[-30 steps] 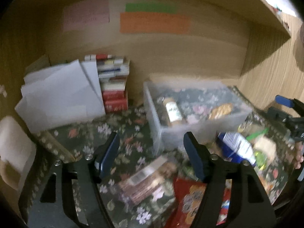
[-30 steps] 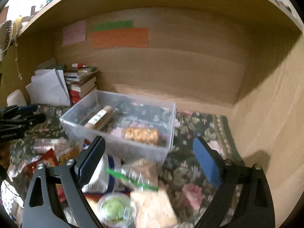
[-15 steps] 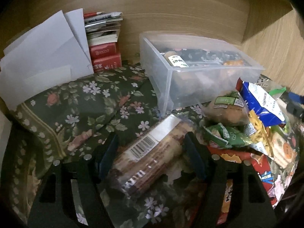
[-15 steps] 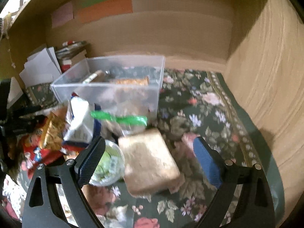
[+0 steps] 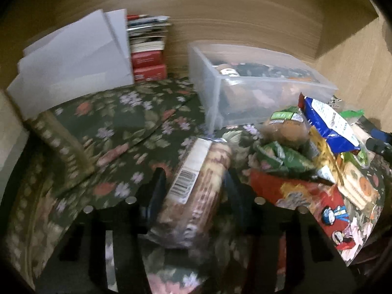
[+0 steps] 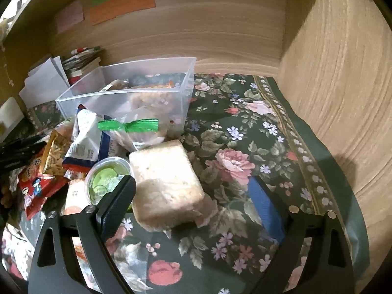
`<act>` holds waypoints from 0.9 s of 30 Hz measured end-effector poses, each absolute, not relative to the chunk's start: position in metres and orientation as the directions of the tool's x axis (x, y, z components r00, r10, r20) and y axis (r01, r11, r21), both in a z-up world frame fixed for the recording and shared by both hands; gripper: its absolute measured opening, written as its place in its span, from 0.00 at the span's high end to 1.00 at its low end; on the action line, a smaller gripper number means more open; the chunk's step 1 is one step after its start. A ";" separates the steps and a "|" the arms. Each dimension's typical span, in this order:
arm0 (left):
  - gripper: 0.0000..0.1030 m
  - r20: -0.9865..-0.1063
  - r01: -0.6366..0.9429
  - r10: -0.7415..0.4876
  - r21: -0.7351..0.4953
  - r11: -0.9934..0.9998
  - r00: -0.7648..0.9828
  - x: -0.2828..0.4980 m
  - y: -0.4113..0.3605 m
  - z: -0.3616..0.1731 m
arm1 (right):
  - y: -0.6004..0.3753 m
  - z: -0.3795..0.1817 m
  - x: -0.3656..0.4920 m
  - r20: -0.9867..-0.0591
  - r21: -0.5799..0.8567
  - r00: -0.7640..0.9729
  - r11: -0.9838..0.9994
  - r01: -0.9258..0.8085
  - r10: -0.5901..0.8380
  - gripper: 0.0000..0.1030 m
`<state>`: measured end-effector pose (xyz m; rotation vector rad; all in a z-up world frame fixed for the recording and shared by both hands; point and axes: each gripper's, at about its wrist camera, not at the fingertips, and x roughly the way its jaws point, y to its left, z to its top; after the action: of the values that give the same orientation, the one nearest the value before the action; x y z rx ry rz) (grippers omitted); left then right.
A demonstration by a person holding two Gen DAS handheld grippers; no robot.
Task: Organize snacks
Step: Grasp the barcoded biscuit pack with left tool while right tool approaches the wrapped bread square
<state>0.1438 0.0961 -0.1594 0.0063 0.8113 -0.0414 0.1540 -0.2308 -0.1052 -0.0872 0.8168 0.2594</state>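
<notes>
My left gripper is shut on a long brown cookie roll with a barcode label, lying on the floral cloth. A clear plastic bin with snacks inside stands beyond it; it also shows in the right wrist view. My right gripper is open, its fingers on either side of a wrapped bread block on the cloth. A pile of snacks lies between the grippers: a blue-white bag, a green bag, a red packet, a green-lidded cup.
White papers and a stack of books stand at the back left. Wooden walls close the back and the right side. Floral cloth covers the surface to the right of the bin.
My left gripper has moved down over the cookie roll and closed on it. My right gripper has moved down towards the bread block and stays open.
</notes>
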 end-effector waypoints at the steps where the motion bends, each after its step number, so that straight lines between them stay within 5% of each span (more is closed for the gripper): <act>1: 0.53 -0.728 0.026 -0.025 -0.010 1.000 0.685 0.140 0.098 -0.160 | -0.233 -0.105 0.153 -0.731 0.032 0.653 0.965 -0.262 0.201 0.11; 27: 0.56 -0.731 0.019 -0.035 -0.030 0.999 0.681 0.159 0.095 -0.172 | -0.231 -0.105 0.148 -0.747 0.025 0.624 0.948 -0.316 0.228 0.12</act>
<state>0.1590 0.0953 -0.1721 -0.0204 0.8207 -0.0302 0.1480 -0.2315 -0.1052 -0.1126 0.8405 0.3131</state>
